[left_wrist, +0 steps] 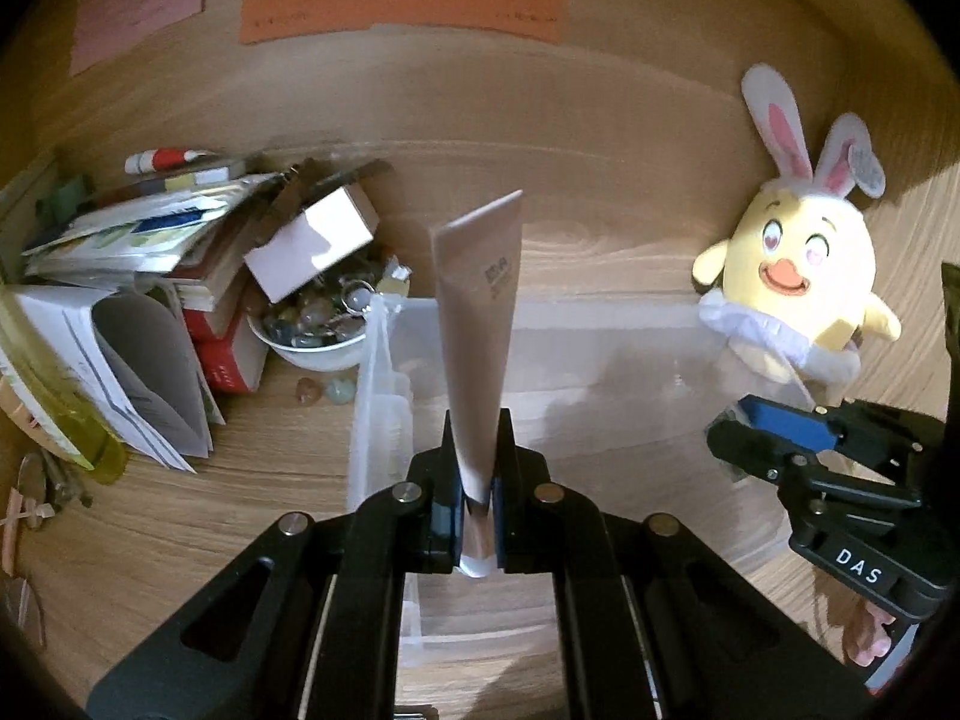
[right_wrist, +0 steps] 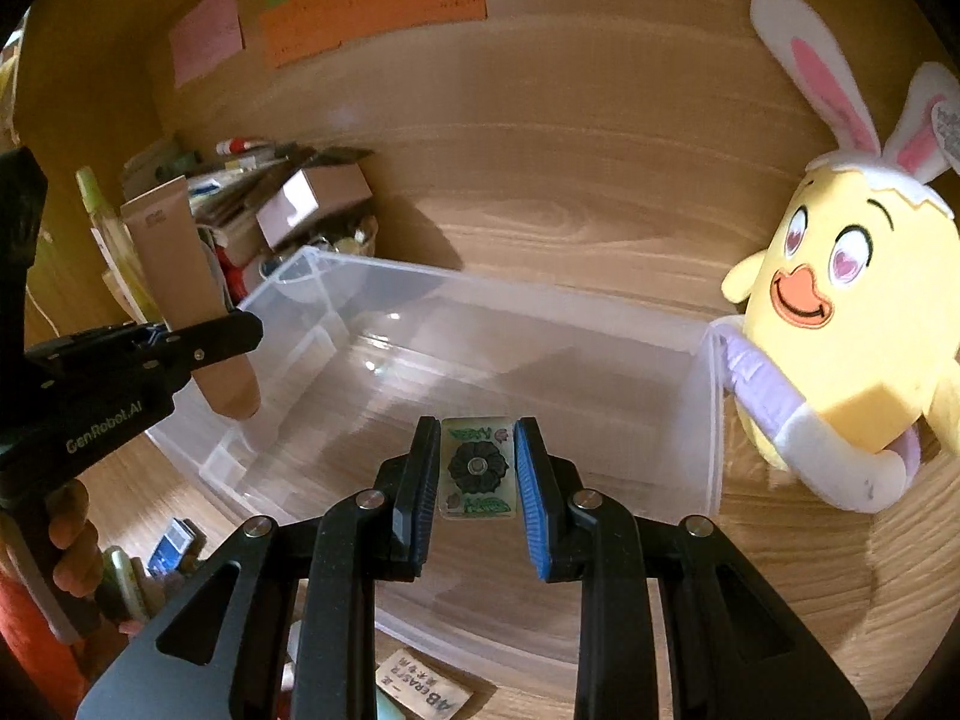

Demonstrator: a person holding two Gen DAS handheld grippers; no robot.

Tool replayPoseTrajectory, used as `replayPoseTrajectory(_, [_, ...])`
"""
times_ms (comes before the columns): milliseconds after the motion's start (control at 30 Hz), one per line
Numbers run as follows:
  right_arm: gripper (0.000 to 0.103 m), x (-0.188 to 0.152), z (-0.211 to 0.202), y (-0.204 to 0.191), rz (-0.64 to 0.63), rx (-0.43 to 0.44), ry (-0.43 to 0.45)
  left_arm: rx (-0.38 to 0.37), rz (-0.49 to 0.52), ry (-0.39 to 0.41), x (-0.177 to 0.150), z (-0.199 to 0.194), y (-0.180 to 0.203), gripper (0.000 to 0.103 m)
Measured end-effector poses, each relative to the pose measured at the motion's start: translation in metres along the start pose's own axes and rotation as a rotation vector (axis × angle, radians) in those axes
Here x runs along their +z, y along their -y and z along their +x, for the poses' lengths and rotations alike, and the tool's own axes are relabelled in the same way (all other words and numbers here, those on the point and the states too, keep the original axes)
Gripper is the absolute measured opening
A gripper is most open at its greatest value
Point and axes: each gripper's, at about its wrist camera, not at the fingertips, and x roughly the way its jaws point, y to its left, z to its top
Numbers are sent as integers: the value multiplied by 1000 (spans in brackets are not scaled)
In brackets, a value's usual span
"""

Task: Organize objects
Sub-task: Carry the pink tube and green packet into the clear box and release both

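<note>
A clear plastic bin (right_wrist: 480,282) stands on the wooden desk, its left wall (left_wrist: 372,372) showing in the left wrist view. My left gripper (left_wrist: 477,480) is shut on the lower end of a beige squeeze tube (left_wrist: 477,324) that stands upright over the bin's left end. The right wrist view shows the same left gripper (right_wrist: 198,348) and tube (right_wrist: 174,252) from the side. My right gripper (right_wrist: 477,468) is shut on a small card (right_wrist: 478,467) printed with green leaves and a dark flower, over the bin's near side. The right gripper (left_wrist: 774,426) also shows at the right.
A yellow plush chick with bunny ears (right_wrist: 852,324) leans at the bin's right end. Left of the bin are stacked books and papers (left_wrist: 150,252), a small box (left_wrist: 312,246) and a bowl of stones (left_wrist: 312,336). Paper notes (right_wrist: 372,6) hang on the wall. An eraser (right_wrist: 420,699) lies nearby.
</note>
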Motion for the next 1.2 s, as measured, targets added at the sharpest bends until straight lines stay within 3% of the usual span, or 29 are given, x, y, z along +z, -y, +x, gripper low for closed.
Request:
replayPoseTrajectory(367, [23,-3,11,-2,-6,-5,-30,-25,59,-23,-5,5,17,9])
replayPoseTrajectory(467, [23,-3,12,-3,-8,-5,-34,-42,62,-33,-4,4,20,24])
replayPoseTrajectory(533, [23,-3,11,-4,-9,-6,-33,-45,61,-24,-3,1,20,42])
replayPoseTrajectory(667, [24,-3,9,-6,-11,-2,-29,-50,66,5,-2,-12,21,53])
replayPoseTrajectory(733, [30,-2,7,-6,-7,3,-27,-54,68,16,-1,-18,23,61])
replayPoseTrajectory(1200, [73,1,-42,-7,-5,-22,84,-56,56,71,-4,-64,18,87])
